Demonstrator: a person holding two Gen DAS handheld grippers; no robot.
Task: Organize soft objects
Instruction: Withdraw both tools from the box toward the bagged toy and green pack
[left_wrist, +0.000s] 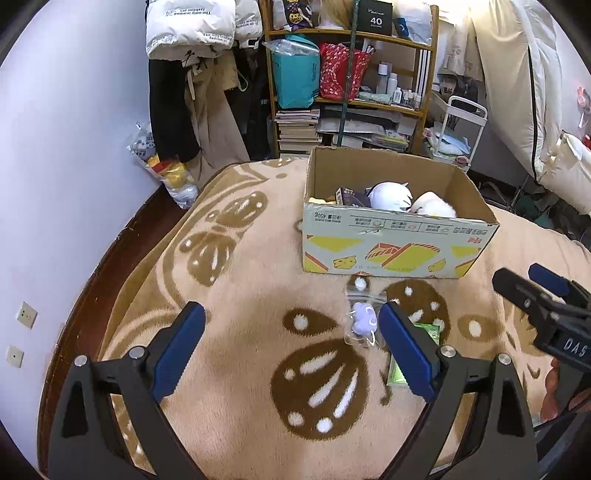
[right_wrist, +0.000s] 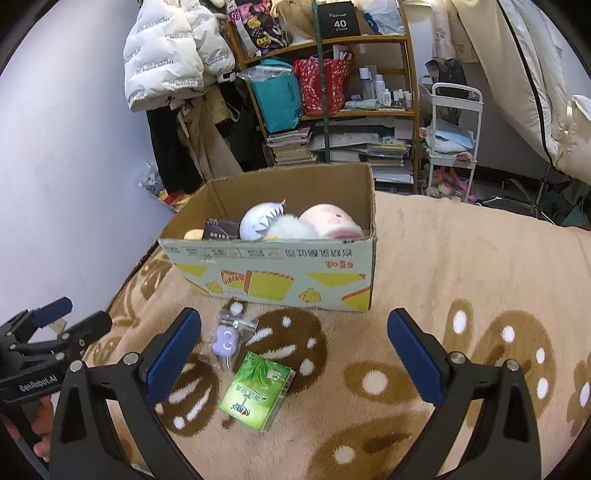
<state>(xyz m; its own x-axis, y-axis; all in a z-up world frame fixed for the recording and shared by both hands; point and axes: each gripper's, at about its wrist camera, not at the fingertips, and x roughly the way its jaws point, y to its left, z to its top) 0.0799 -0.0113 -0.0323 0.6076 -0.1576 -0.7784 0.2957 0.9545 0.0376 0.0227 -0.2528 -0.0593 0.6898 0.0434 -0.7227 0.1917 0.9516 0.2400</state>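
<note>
Two wrist views of a bed covered by a beige blanket (right_wrist: 461, 258) with a brown pattern. An open cardboard box (right_wrist: 280, 273) stands on the blanket ahead of both tools; inside lie a white plush (right_wrist: 260, 221), a pink plush (right_wrist: 330, 219) and a dark packet (right_wrist: 221, 229), close together.

Left tool (left_wrist: 291, 347): released, its blue fingers (left_wrist: 181, 347) spread wide above the blanket with nothing between them. A small clear bag holding a lilac soft toy (left_wrist: 364, 319) lies on the blanket just in front of the box, beside the tip of the finger on the right of the view and outside the gap. A green tissue pack (left_wrist: 400, 369) lies just behind that same finger, partly hidden by it.

Right tool (right_wrist: 295, 358): released, fingers (right_wrist: 415, 358) wide apart, nothing gripped. The green tissue pack (right_wrist: 258, 391) lies flat on the blanket inside the gap, nearer the finger on the left of the view. The bagged lilac toy (right_wrist: 227, 338) lies just beyond it, beside that finger's tip, between pack and box.

The two tools are side by side, each visible at the edge of the other's view, both pointing downward toward the blanket. A shelf unit (right_wrist: 332, 92) stands behind the bed.
</note>
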